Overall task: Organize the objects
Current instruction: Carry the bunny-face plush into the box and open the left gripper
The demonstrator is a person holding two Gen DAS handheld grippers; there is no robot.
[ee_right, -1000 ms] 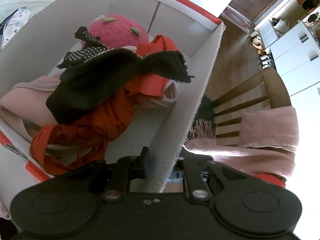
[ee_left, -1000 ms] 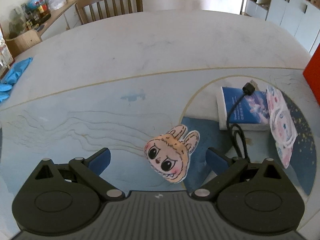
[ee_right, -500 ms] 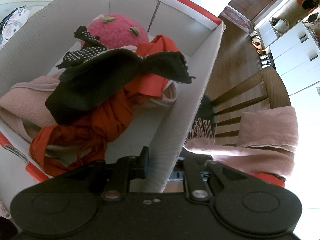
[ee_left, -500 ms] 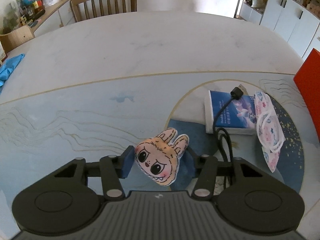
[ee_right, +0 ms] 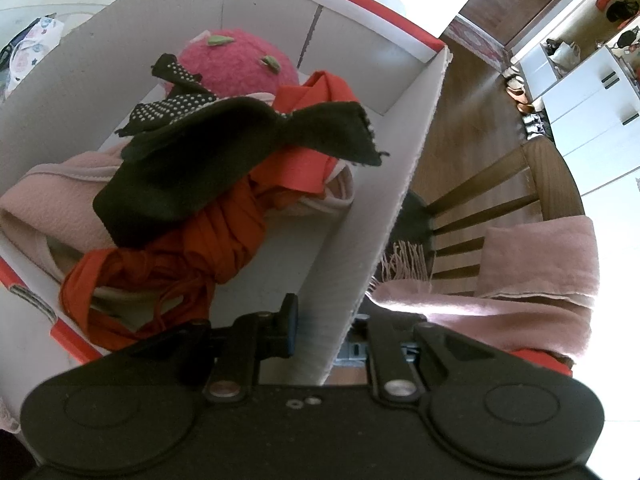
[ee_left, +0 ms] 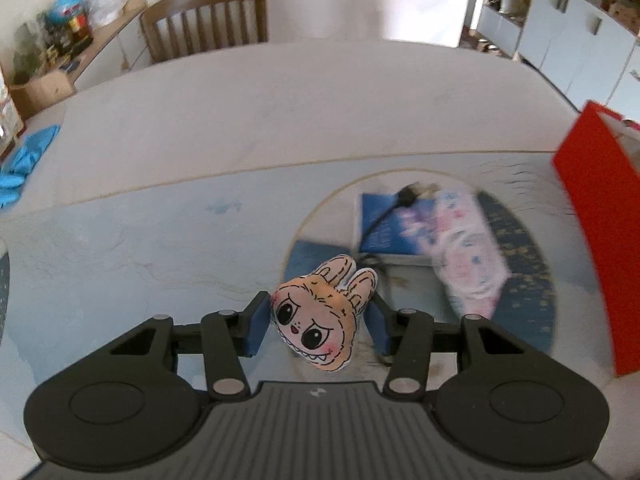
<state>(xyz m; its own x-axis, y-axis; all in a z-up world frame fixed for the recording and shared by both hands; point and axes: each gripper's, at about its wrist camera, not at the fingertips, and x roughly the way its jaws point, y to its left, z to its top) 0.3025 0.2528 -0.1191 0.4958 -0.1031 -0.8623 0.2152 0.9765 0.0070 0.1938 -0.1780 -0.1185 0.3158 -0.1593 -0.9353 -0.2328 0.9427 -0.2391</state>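
In the left wrist view my left gripper [ee_left: 316, 322] is shut on a small plush bunny-eared face toy [ee_left: 320, 322], lifted off the table. Behind it on the round mat lie a blue book [ee_left: 384, 232], a black cable [ee_left: 396, 204] and a pink patterned pouch [ee_left: 468, 264]. In the right wrist view my right gripper [ee_right: 320, 332] is shut on the side wall of a red-and-white cardboard box [ee_right: 384, 216]. The box holds a pink fuzzy ball [ee_right: 236, 60], a black cloth [ee_right: 224, 148], red fabric [ee_right: 224, 232] and pink cloth [ee_right: 52, 204].
The box's red outer side [ee_left: 600, 232] stands at the right edge of the table [ee_left: 280, 112]. A wooden chair [ee_left: 204, 20] is beyond the far edge, blue cloth [ee_left: 24, 156] at the left. Beside the box a chair [ee_right: 500, 208] carries a pink scarf [ee_right: 520, 280].
My left gripper closed on the plush toy and lifted it off the table, so the mat items look farther and blurred. The right gripper and box have not moved.
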